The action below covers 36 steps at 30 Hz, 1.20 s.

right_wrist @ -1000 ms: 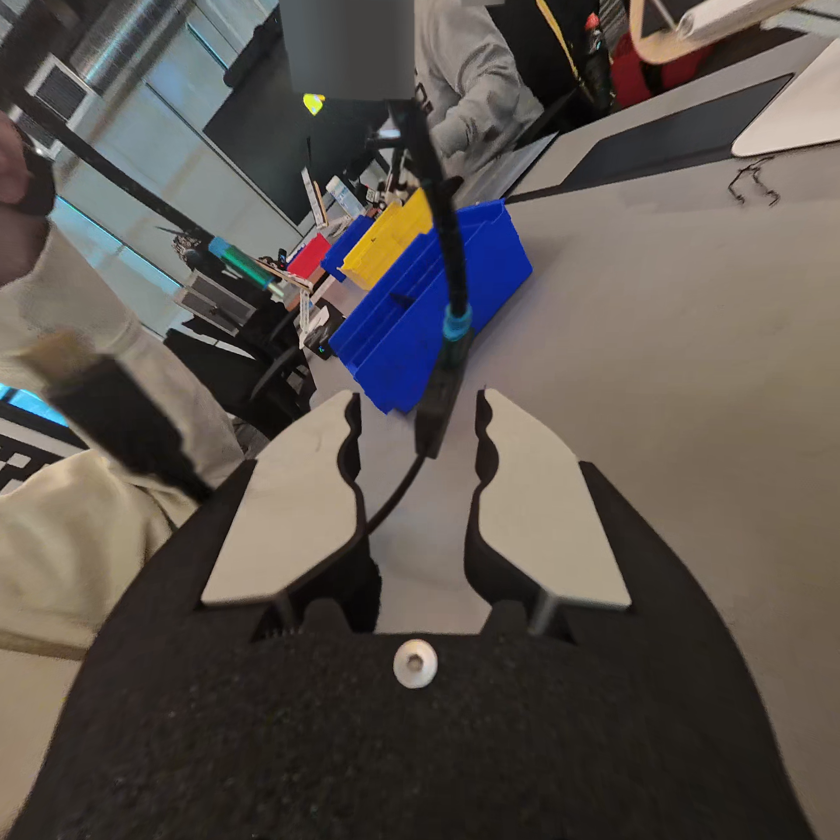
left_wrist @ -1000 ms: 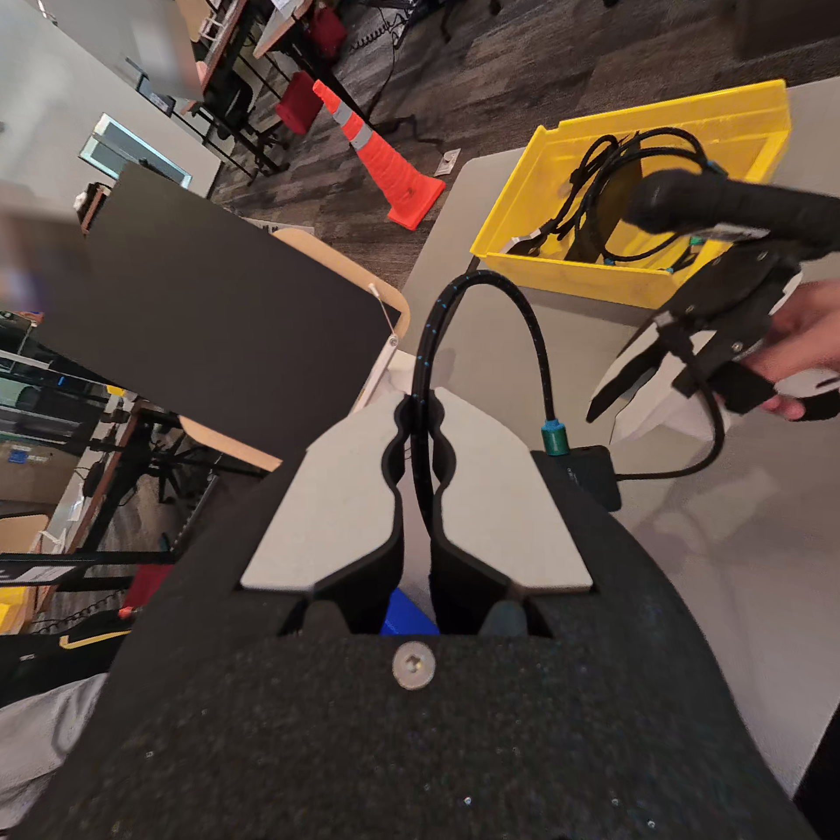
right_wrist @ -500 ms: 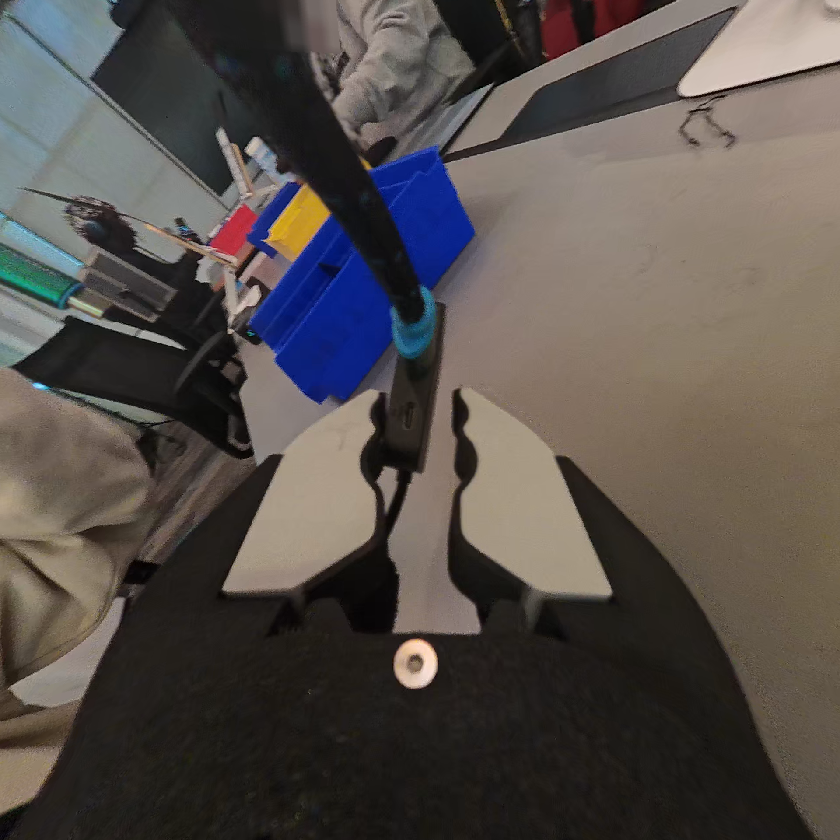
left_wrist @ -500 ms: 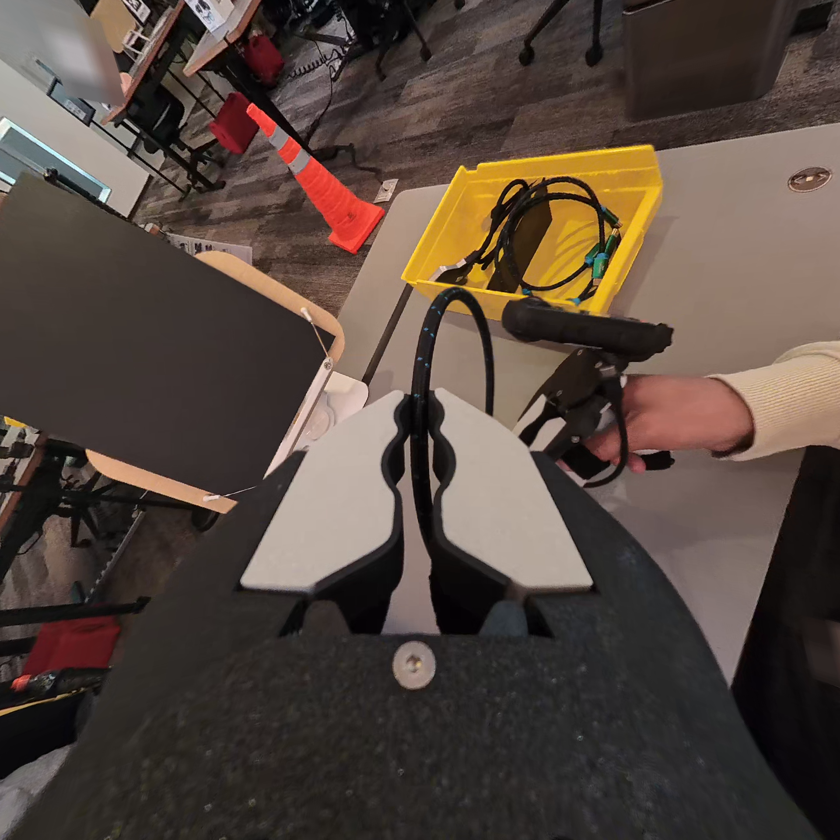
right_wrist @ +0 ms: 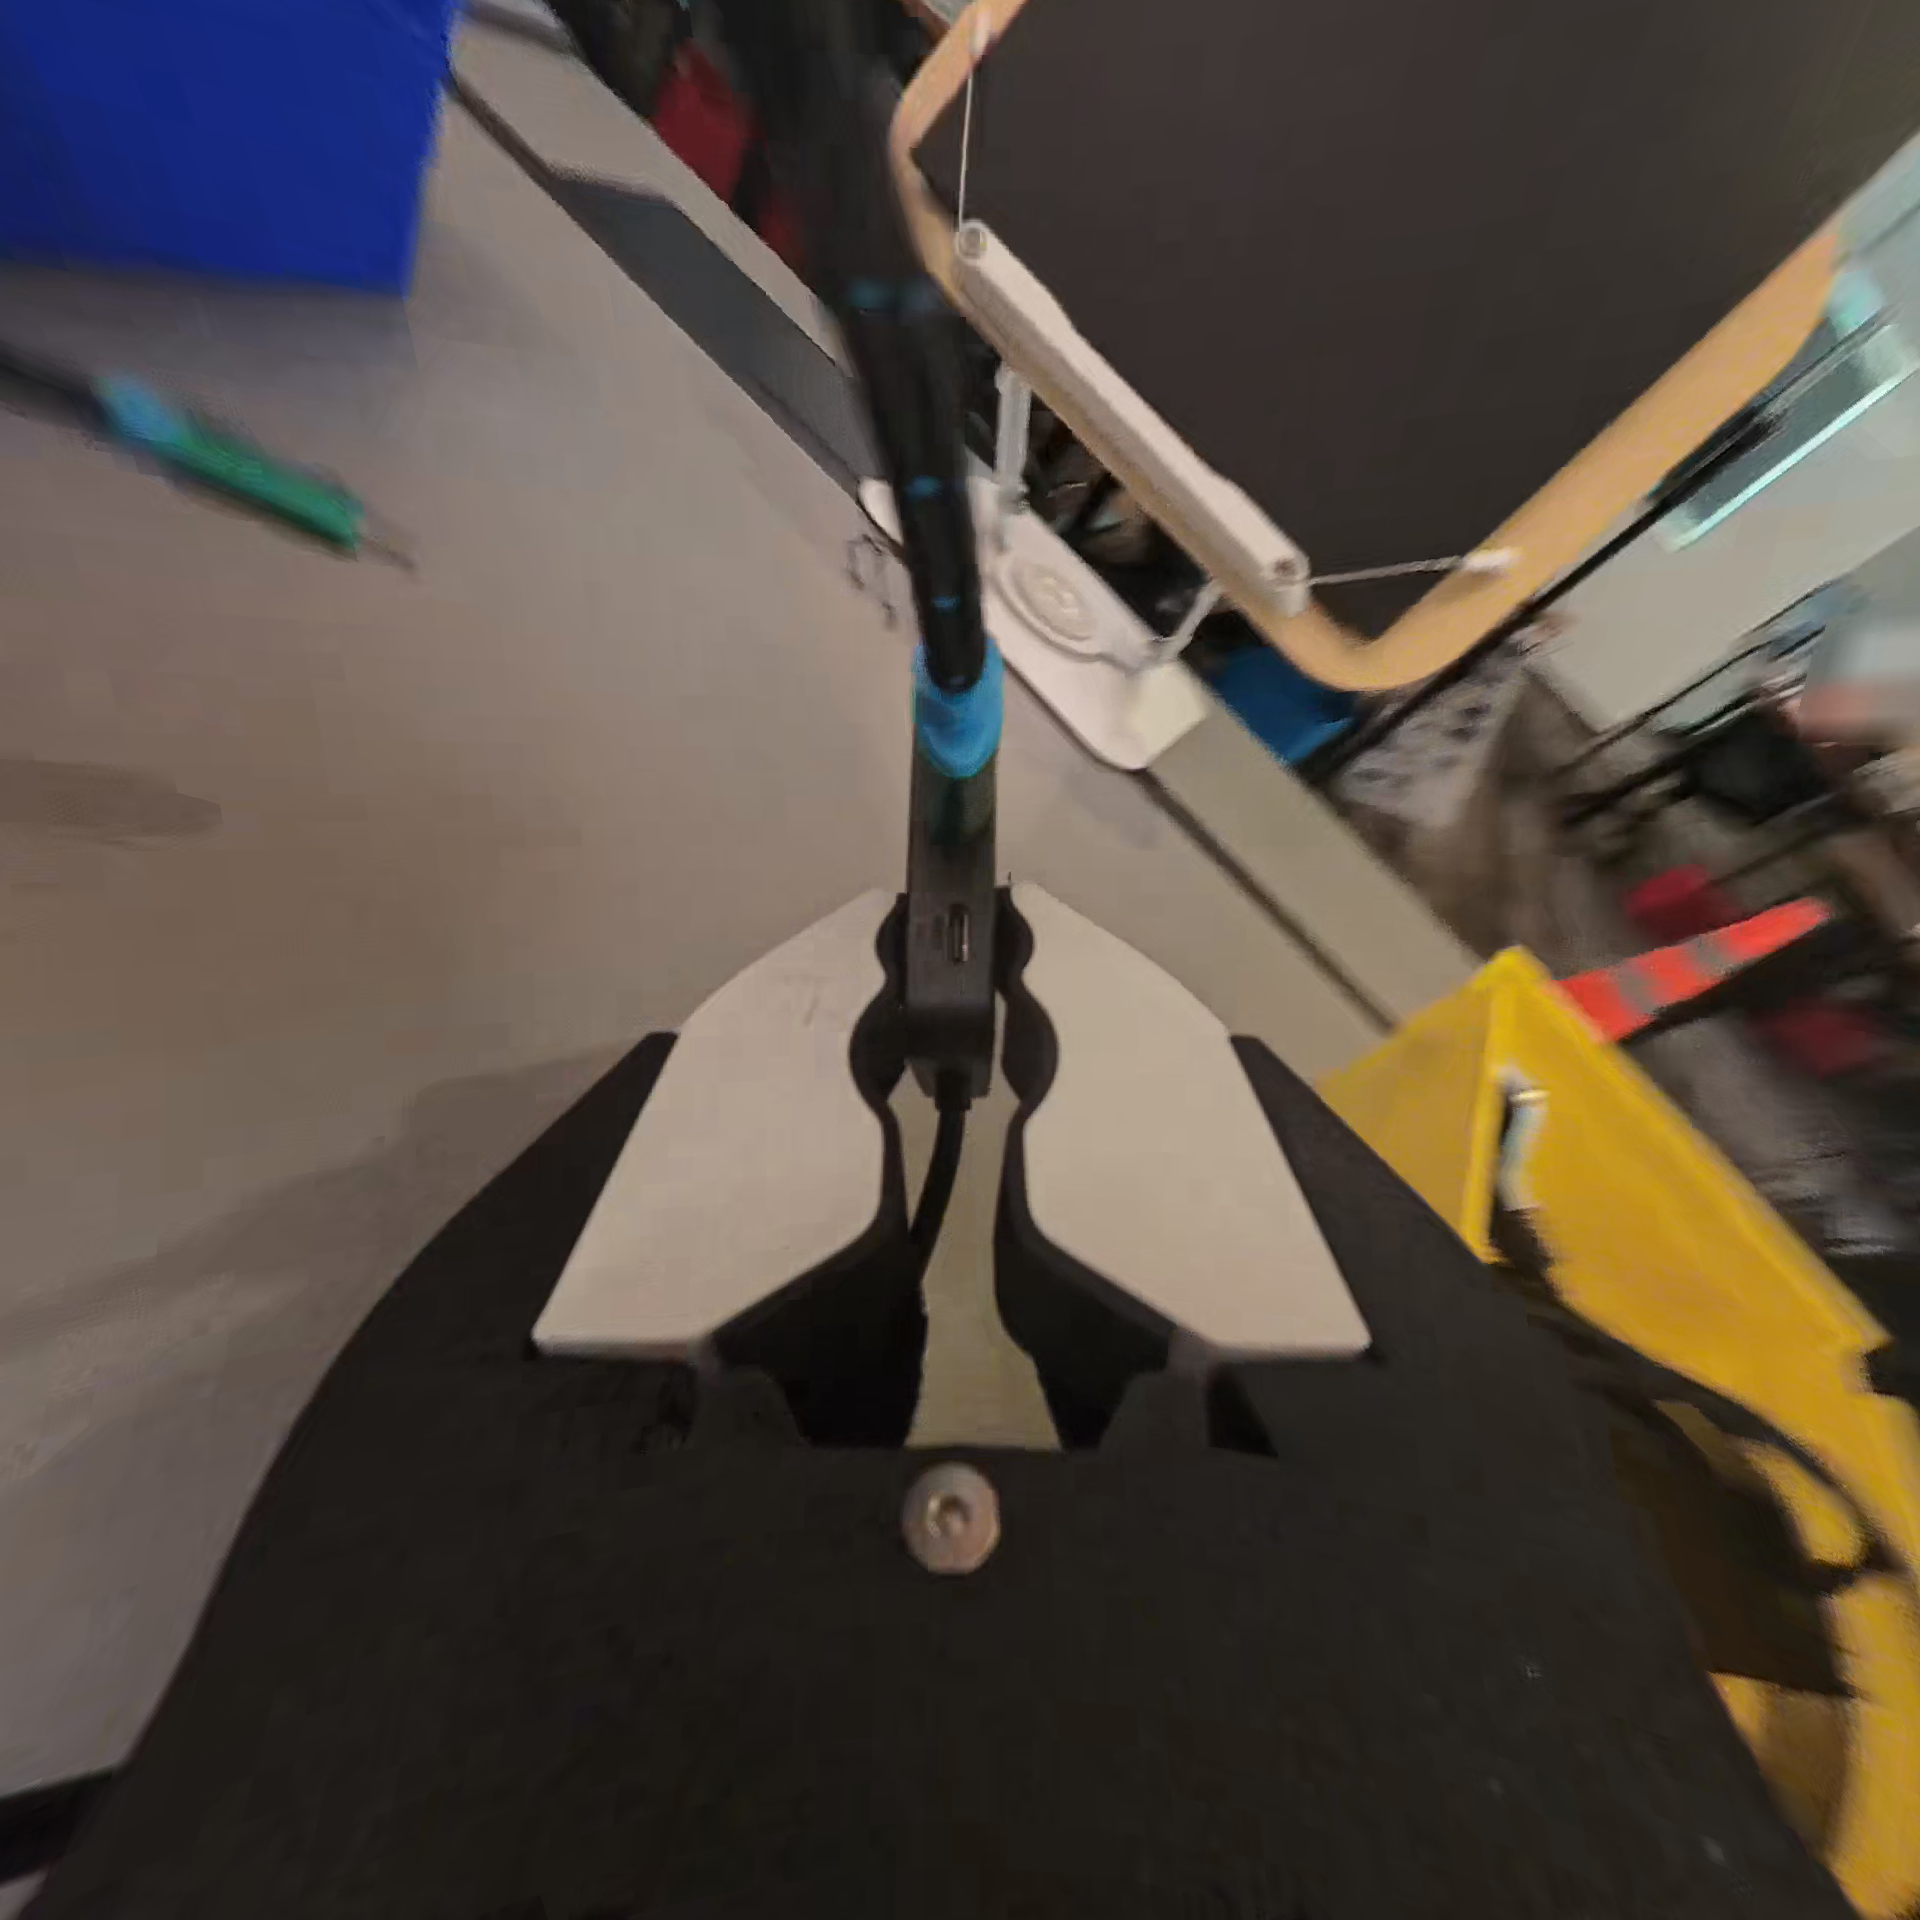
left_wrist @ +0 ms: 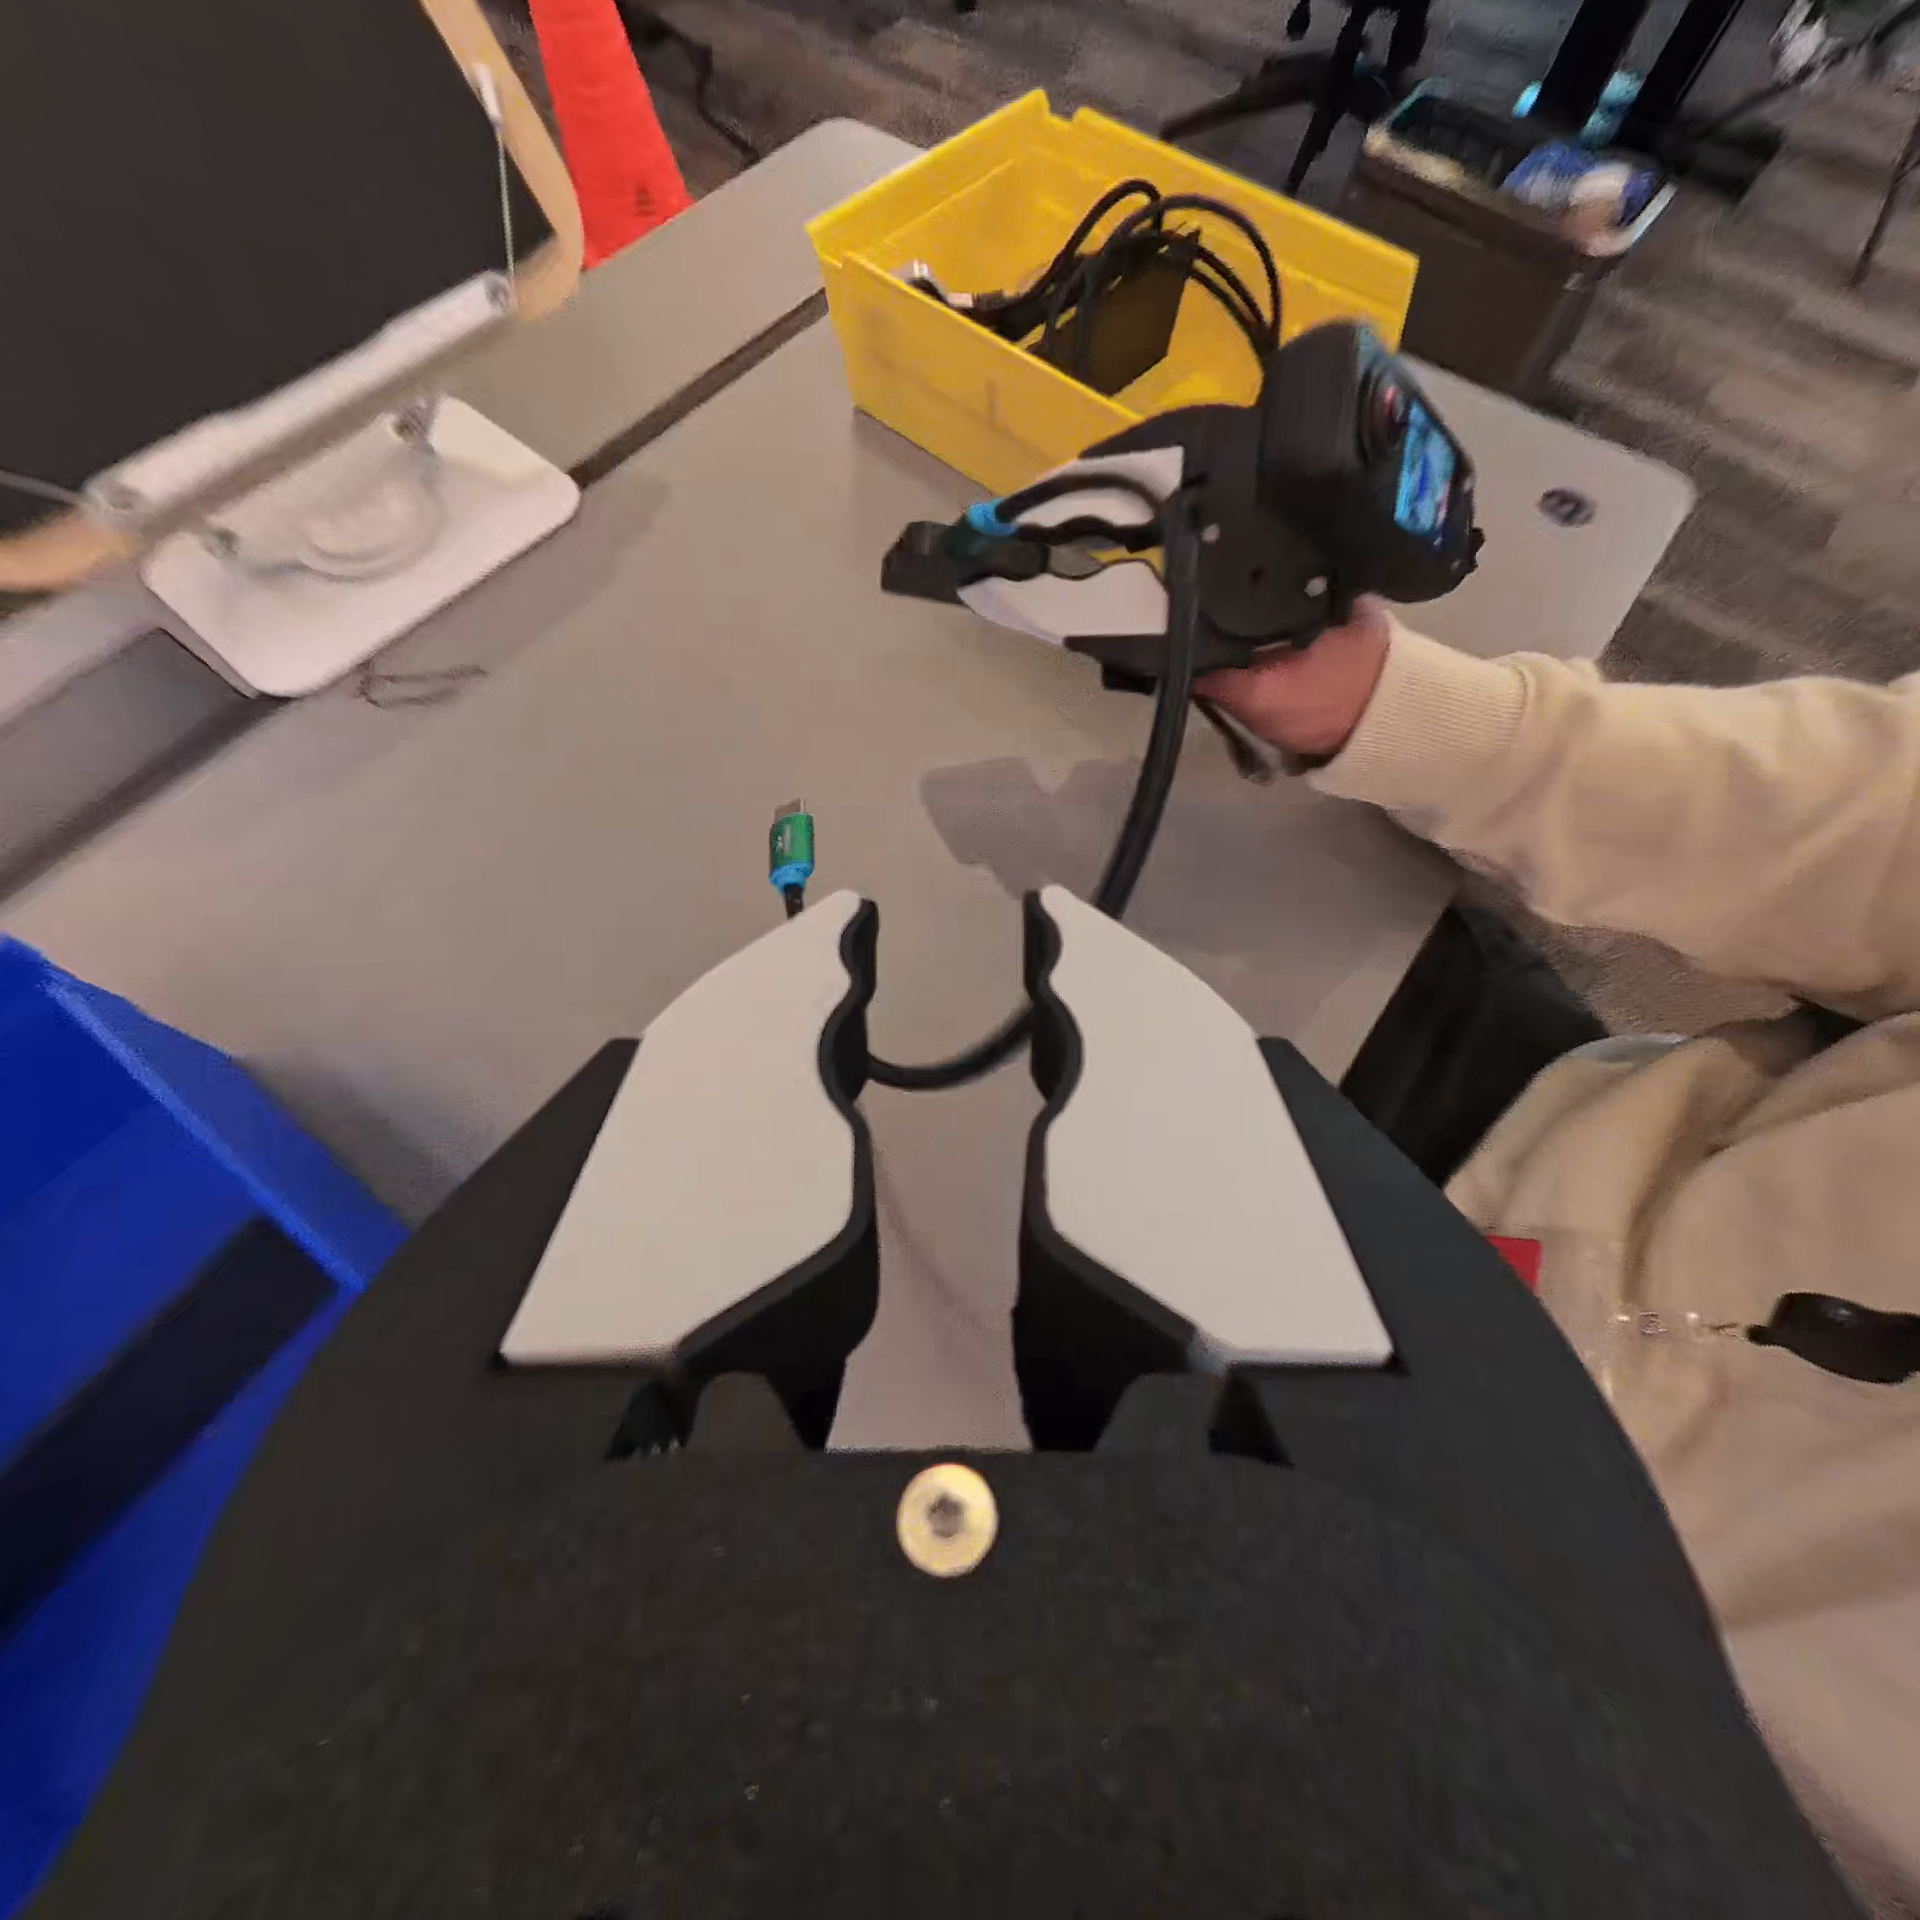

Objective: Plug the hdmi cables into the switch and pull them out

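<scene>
The right gripper (right_wrist: 948, 935) is clamped on the small flat black switch box (right_wrist: 945, 966), lifted clear of the grey table (left_wrist: 623, 790), with a black braided HDMI cable (left_wrist: 1153, 758) plugged into its far end by a teal-collared plug (right_wrist: 956, 717). That cable droops from the switch and loops between the fingers of the left gripper (left_wrist: 948, 914), whose jaws stand apart and grip nothing; the cable's loose green-and-teal connector (left_wrist: 792, 847) shows just past the left fingertip. The risk I see is that slack: if either gripper swings away, the loop could snag on a finger and jerk the seated plug sideways in its port, or twist the switch in the narrow pinch holding it. The right wrist view is smeared, so I judge things are moving fast near the yellow plastic bin (left_wrist: 966, 364) of spare cables.
</scene>
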{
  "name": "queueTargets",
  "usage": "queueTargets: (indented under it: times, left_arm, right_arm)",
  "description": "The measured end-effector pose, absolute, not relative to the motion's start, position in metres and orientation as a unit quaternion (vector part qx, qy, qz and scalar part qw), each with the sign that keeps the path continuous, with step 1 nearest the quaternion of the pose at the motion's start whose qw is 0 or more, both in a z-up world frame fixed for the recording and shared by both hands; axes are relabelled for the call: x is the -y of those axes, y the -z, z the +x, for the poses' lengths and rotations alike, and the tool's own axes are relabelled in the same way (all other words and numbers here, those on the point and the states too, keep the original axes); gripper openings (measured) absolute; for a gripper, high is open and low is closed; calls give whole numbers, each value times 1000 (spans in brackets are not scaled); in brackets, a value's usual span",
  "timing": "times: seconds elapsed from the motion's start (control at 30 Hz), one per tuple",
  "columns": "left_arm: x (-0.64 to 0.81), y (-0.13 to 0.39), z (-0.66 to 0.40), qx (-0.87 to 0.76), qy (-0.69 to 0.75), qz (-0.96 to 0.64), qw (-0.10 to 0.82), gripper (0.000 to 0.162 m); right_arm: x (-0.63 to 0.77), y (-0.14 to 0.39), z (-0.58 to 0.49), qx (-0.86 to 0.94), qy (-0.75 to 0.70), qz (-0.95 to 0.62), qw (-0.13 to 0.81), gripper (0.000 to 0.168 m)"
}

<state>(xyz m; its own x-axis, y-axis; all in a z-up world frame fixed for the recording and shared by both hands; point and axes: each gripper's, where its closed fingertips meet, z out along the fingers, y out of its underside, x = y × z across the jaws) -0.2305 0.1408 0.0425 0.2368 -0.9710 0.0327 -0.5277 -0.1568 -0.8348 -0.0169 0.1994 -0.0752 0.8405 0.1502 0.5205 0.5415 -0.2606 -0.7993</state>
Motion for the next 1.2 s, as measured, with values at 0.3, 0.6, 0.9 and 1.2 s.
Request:
queueTargets:
  times: [0.3, 0.6, 0.9, 1.2]
  left_arm:
    - [-198, 18, -227, -501, 216, -691, 474, 44]
    - [-160, 48, -139, -552, 277, -551, 561, 55]
    - [-162, 47, -126, -504, 263, -563, 600, 37]
    - [-168, 61, -123, -510, 275, -605, 546, 22]
  right_arm:
    - [-194, 69, -72, 362, 320, -682, 550, 14]
    - [-180, 66, -102, 356, 269, -693, 566, 14]
    - [-181, 72, -96, 345, 304, -701, 545, 14]
    - [-184, 84, -110, 355, 273, -711, 543, 14]
